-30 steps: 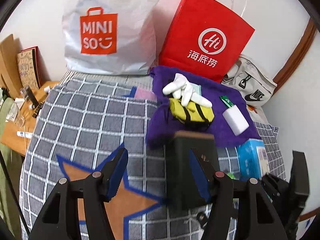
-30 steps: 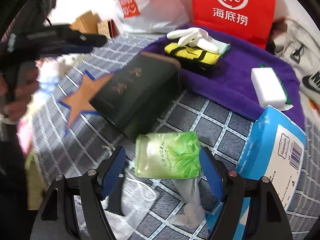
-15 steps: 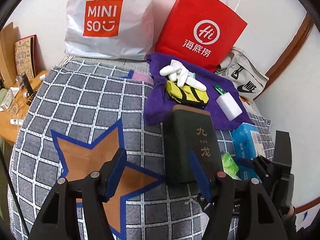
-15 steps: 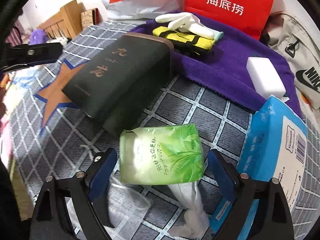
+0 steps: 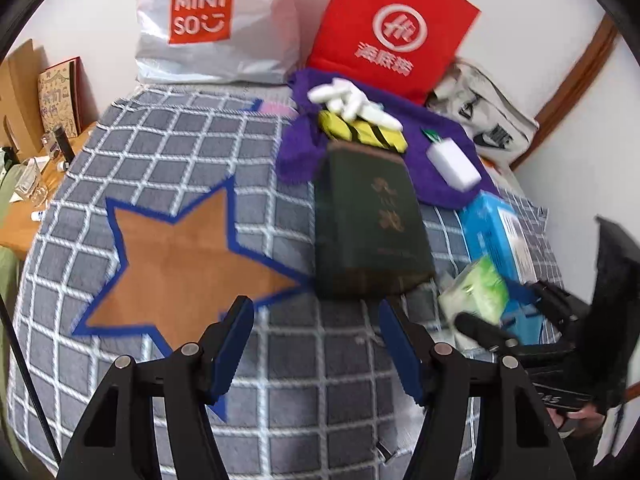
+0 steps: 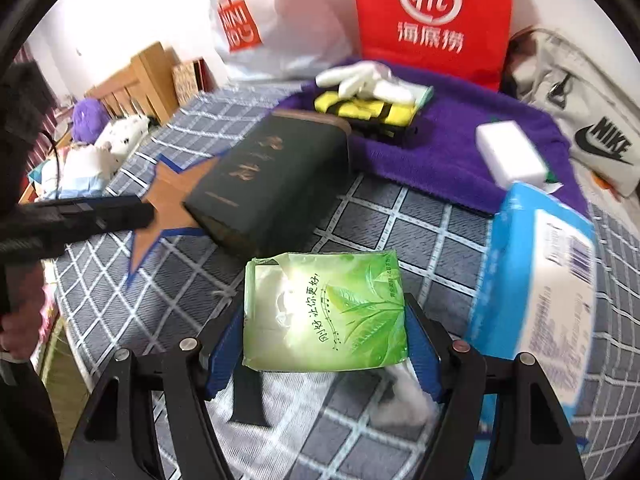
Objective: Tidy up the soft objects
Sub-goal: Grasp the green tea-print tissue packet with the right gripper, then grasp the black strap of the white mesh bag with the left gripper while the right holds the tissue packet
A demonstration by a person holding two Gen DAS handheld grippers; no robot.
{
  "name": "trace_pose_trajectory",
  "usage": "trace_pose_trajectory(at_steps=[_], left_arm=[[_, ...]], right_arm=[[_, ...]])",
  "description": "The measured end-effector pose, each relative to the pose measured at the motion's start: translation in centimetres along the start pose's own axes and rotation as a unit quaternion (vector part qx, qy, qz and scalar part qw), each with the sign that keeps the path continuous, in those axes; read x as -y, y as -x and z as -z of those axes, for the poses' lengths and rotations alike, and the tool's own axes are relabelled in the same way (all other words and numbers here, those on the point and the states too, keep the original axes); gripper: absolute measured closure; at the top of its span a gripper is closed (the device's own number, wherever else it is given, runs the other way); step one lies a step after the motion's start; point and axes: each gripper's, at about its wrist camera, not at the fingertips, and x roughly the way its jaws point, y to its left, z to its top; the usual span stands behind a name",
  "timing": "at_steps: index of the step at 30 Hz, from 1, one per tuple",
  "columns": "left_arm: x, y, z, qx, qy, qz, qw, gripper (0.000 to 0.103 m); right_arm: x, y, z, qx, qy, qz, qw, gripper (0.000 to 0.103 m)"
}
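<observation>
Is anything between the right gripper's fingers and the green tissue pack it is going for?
Nothing visible. In the right wrist view the green tissue pack already sits between the fingers of the right gripper, whose jaws are closing on it. The dark green box lies beyond the pack, clear of the fingers.

On the bed (image 5: 160, 152), the box (image 5: 368, 224) lies right of the star (image 5: 176, 256), with the towel (image 5: 440, 148) behind it. Gloves (image 5: 352, 100), a pouch (image 5: 360, 132) and a sponge (image 5: 452, 160) lie on the towel. Two bags (image 5: 216, 20) stand behind. The tissue pack (image 6: 324, 312) lies before the box, left of the wipes (image 6: 536, 288).
</observation>
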Motion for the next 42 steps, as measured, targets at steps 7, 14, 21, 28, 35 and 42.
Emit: trace_pose_trajectory(at_steps=[7, 14, 21, 28, 35, 42], left_arm=[[4.4, -1.0, 4.1, -0.026, -0.028, 0.007, 0.9992, 0.041], [9.4, -2.8, 6.7, -0.036, -0.059, 0.028, 0.9972, 0.054], [10.1, -4.6, 7.0, -0.045, -0.035, -0.029, 0.998, 0.084], [11.0, -5.3, 7.1, -0.054, -0.034, -0.078, 0.9949, 0.081], [14.2, -6.7, 7.3, -0.042, -0.086, -0.138, 0.9857, 0.053], [13.2, -5.6, 7.2, -0.051, -0.056, -0.137, 0.9877, 0.078]], right_arm=[[1.8, 4.7, 4.4, 0.036, -0.022, 0.0, 0.999, 0.031], [4.9, 7.2, 9.9, 0.041, -0.046, 0.045, 0.997, 0.031], [8.1, 7.4, 13.2, 0.045, -0.096, 0.047, 0.993, 0.031], [8.1, 7.7, 13.7, 0.071, -0.089, 0.025, 0.993, 0.031], [8.1, 7.0, 14.0, 0.076, -0.08, 0.004, 0.994, 0.031], [9.2, 6.5, 14.4, 0.083, -0.091, -0.015, 0.992, 0.031]])
